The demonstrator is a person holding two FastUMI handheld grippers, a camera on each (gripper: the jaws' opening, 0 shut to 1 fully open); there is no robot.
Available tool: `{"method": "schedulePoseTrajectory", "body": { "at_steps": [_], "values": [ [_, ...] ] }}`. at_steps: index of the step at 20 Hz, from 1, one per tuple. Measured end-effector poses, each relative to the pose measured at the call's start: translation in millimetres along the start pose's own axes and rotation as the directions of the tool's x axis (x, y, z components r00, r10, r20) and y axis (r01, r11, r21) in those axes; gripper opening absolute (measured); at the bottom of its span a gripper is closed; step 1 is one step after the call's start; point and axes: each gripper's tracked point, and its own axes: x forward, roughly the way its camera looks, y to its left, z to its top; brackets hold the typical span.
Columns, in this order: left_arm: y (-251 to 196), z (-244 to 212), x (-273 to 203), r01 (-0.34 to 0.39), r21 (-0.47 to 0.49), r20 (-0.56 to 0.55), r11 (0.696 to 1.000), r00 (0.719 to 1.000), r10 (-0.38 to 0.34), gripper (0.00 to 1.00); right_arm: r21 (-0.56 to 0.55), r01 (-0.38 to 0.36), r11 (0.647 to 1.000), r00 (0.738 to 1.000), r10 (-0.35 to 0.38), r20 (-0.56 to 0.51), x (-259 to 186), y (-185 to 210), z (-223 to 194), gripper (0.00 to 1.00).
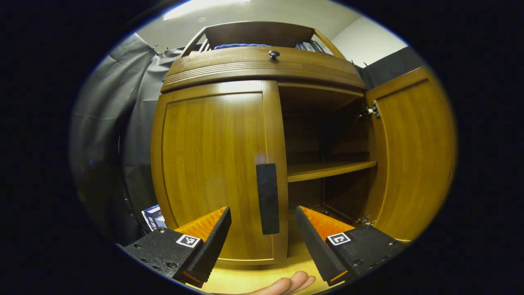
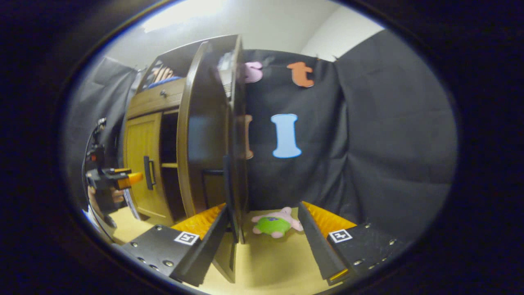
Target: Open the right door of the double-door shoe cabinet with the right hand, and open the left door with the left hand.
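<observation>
Wooden left door (image 1: 213, 172) closed, right door (image 1: 413, 151) swung open. Left gripper (image 1: 262, 241) jaws wide, empty, straddling dark handle (image 1: 268, 198). Close off-centre and you risk slipping. Right gripper (image 2: 262, 237) gaping, empty.

The place was a staged recording booth, not a lived-in home: black cloth (image 2: 368, 135) hung as walls behind a wooden shoe cabinet (image 1: 262, 69). A plush toy (image 2: 275, 223) lay on the pale floor (image 2: 266, 262), with plain white wall (image 2: 262, 24) above the cloth.
</observation>
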Motion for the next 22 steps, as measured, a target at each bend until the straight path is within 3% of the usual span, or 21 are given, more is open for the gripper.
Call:
{"method": "schedulePoseTrajectory", "body": {
  "at_steps": [3,7,8,12,14,22],
  "values": [
    [-7.1,-11.5,22.7,0.002,-0.024,-0.044,1.000,0.999,-0.003,0.99,-0.039,0.098,0.994,0.995,-0.097,0.026,-21.6,-25.7,3.2,1.00],
    [-18.4,-2.4,52.7,-0.021,0.002,-0.021,1.000,1.000,0.021,0.99,0.029,0.081,0.996,0.991,-0.084,0.100,-61.4,-17.9,35.8,1.00],
    [-17.4,-0.4,61.2,-0.037,0.008,-0.004,0.999,0.999,0.037,0.96,0.044,0.077,0.996,0.990,-0.081,0.115,-70.0,-15.4,41.3,1.00],
    [-8.0,-3.1,68.1,-0.095,0.050,-0.018,0.994,0.995,0.096,0.55,0.024,0.050,0.998,0.987,-0.053,0.150,-100.8,11.0,61.1,1.00],
    [-7.4,4.6,68.3,-0.073,0.032,-0.039,0.997,0.997,0.074,0.34,-0.014,0.037,0.999,0.987,-0.035,0.157,-110.9,27.2,68.2,1.00],
    [-11.6,-5.2,48.2,0.064,-0.001,-0.111,0.998,0.992,-0.064,0.33,-0.083,0.033,0.996,0.991,-0.022,0.131,-134.8,71.8,79.8,1.00]
  ]
}}
